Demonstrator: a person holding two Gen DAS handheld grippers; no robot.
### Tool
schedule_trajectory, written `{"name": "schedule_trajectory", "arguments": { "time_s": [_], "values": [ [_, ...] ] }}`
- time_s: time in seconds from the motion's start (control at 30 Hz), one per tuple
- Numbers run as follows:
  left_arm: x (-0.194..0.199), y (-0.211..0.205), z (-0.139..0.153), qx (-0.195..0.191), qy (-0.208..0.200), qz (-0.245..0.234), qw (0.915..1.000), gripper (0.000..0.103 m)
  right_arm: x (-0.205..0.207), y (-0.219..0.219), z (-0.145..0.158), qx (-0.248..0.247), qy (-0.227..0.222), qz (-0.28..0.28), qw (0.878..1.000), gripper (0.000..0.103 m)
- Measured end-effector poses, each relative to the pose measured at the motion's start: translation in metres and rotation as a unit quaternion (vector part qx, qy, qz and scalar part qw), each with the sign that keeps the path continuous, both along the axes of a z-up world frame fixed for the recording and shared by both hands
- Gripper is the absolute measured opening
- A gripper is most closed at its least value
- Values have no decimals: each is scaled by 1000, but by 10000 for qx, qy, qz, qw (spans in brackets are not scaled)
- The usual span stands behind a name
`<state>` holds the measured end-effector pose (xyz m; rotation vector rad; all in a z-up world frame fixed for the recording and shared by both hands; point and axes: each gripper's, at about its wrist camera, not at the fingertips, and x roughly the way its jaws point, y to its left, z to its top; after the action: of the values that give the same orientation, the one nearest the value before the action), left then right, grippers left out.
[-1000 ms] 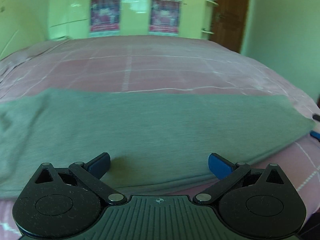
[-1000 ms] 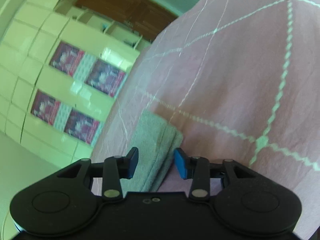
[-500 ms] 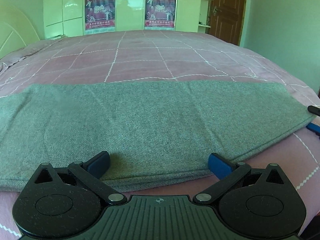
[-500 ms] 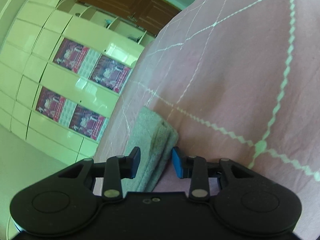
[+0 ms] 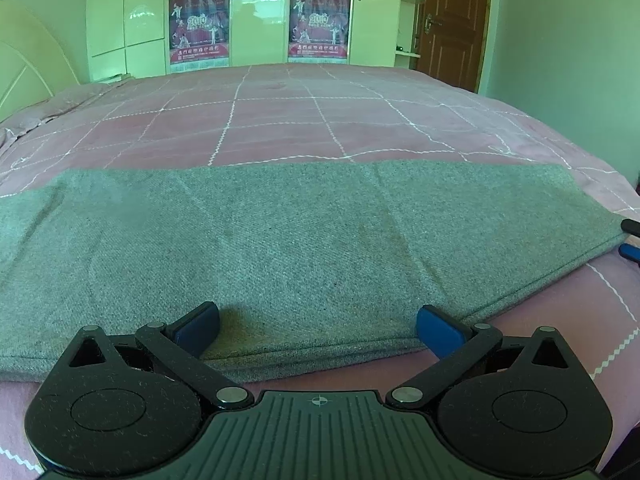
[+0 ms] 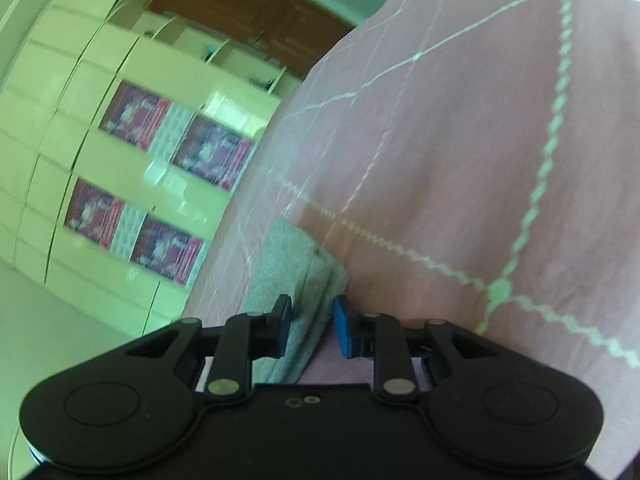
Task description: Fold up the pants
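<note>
Grey pants (image 5: 304,240) look soft, limp, light; I'd pinch the layered hem at three o'clock, where my right gripper (image 6: 310,326) straddles it, part-open. Left gripper (image 5: 318,324) gapes wide.

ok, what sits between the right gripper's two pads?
In the right wrist view, the end of the grey pants lies between the right gripper pads, which are nearly closed around it; nothing else is there.

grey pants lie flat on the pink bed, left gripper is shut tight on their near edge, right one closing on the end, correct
Not quite: the left gripper is wide open over the grey pants, gripping nothing, as the left wrist view shows. The rest stands: the right gripper is closing around the pants' end.
</note>
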<state>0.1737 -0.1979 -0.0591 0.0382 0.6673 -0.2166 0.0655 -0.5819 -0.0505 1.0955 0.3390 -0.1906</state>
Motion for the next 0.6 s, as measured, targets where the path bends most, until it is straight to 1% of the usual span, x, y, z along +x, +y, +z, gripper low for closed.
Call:
{"name": "schedule_trajectory", "arguments": {
  "time_s": [0.1,0.13,0.17,0.2,0.23,0.27,0.3,0.4,0.5,0.53,0.57,0.6],
  "values": [
    [1,0,0,-15,-4,0,10000,103,-4,2,8,-131,-241,28,9996,14],
    [0,0,-1,-12,-18,6,10000,103,-1,3,9,-175,-249,55,9995,14],
    [0,0,-1,-6,-32,9,10000,103,3,3,10,-221,-140,100,9996,14],
    [-1,0,-1,-4,-34,6,10000,103,9,2,10,-212,63,113,9997,14],
    [0,0,-1,-9,-24,-2,10000,103,12,1,9,-149,149,95,9997,14],
    [0,1,0,-15,-10,-9,10000,103,14,0,8,-91,99,100,9999,10],
    [0,1,0,-17,5,-19,10000,103,16,0,8,-80,74,131,9999,1],
    [1,1,0,-26,5,-21,10000,103,22,1,19,-278,56,267,9992,0],
    [0,2,-1,-67,-27,-11,10000,103,14,7,46,-651,-808,369,9939,0],
    [-1,2,-1,-79,-37,-1,10000,103,14,13,49,-982,-825,390,9910,0],
    [-1,2,-2,-62,-41,9,10000,103,20,15,44,-1167,-464,358,9914,0],
    [-1,1,-2,-33,-39,14,10000,103,28,6,30,-858,14,303,9958,0]
  ]
}}
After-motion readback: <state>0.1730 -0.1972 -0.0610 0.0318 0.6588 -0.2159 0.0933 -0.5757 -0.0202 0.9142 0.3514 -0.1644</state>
